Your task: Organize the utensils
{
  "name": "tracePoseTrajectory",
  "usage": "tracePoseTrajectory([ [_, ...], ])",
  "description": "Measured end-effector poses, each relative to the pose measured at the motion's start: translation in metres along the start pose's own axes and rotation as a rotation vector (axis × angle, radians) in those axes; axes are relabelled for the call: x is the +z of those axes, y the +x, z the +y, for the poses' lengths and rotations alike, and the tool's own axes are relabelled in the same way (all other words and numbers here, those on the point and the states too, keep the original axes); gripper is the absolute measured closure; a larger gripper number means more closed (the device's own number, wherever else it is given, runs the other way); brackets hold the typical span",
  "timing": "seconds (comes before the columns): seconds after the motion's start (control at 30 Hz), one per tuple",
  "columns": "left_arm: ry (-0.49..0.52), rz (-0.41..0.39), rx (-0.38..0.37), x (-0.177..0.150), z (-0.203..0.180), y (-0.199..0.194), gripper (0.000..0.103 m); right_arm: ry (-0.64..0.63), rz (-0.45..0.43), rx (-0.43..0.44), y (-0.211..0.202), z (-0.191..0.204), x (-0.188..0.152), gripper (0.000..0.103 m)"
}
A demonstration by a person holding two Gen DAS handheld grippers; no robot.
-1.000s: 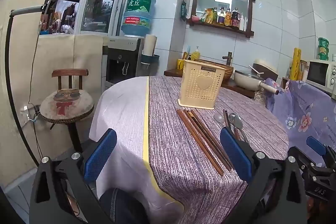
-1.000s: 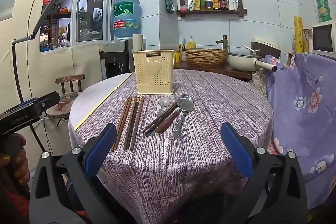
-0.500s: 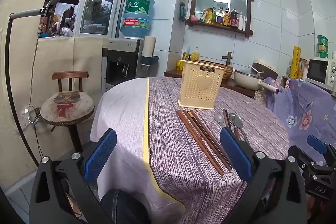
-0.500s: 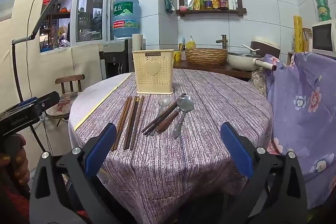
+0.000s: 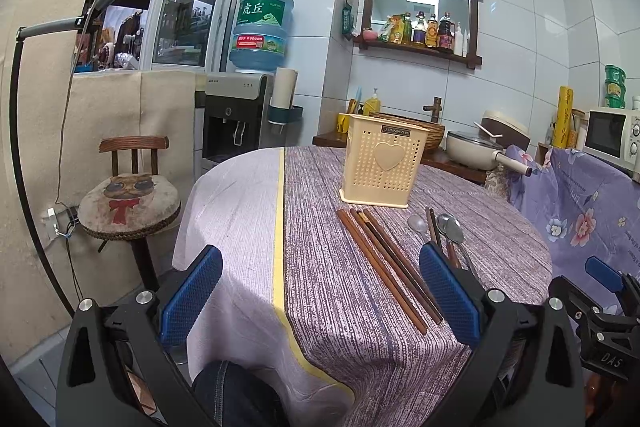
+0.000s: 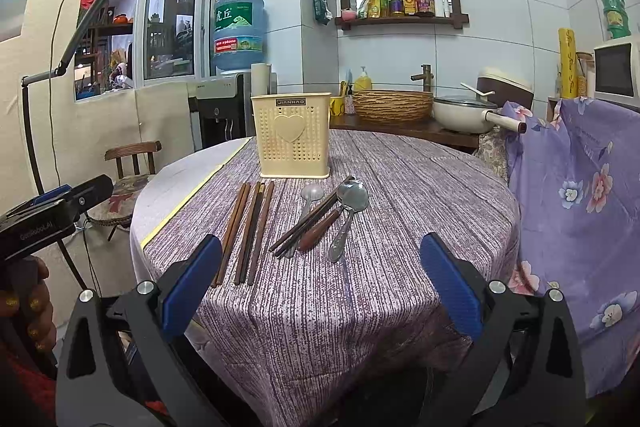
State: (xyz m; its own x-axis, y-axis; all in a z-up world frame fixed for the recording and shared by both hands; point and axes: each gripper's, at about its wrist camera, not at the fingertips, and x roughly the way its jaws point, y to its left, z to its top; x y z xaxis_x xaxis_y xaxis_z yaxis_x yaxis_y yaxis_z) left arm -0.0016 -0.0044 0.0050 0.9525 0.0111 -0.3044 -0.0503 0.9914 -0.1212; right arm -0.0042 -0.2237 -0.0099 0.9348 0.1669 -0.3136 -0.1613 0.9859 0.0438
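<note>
A cream perforated utensil holder [image 6: 293,135] with a heart stands on the round table; it also shows in the left wrist view [image 5: 382,161]. In front of it lie several brown chopsticks [image 6: 250,229] side by side, and they show in the left wrist view [image 5: 386,261]. To their right is a pile of spoons [image 6: 344,211] and dark chopsticks, partly hidden behind my finger in the left wrist view [image 5: 450,231]. My left gripper [image 5: 320,291] is open and empty at the table's near edge. My right gripper [image 6: 322,281] is open and empty, short of the utensils.
The table [image 6: 420,187] carries a purple striped cloth. A stool [image 5: 128,201] stands to the left, a water dispenser [image 5: 234,119] behind it. A counter with a wicker basket [image 6: 394,105] and pot [image 6: 466,113] is behind. A purple floral cloth [image 6: 580,195] hangs at the right.
</note>
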Motion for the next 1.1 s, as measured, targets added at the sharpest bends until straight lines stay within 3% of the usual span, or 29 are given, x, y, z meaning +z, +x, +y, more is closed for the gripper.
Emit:
tracePoseTrajectory([
  [1.1,0.003,-0.007,0.001,-0.0022,-0.0001,-0.0015,0.005,0.011,0.018,0.006,-0.0001,0.0033,-0.0027,0.005],
])
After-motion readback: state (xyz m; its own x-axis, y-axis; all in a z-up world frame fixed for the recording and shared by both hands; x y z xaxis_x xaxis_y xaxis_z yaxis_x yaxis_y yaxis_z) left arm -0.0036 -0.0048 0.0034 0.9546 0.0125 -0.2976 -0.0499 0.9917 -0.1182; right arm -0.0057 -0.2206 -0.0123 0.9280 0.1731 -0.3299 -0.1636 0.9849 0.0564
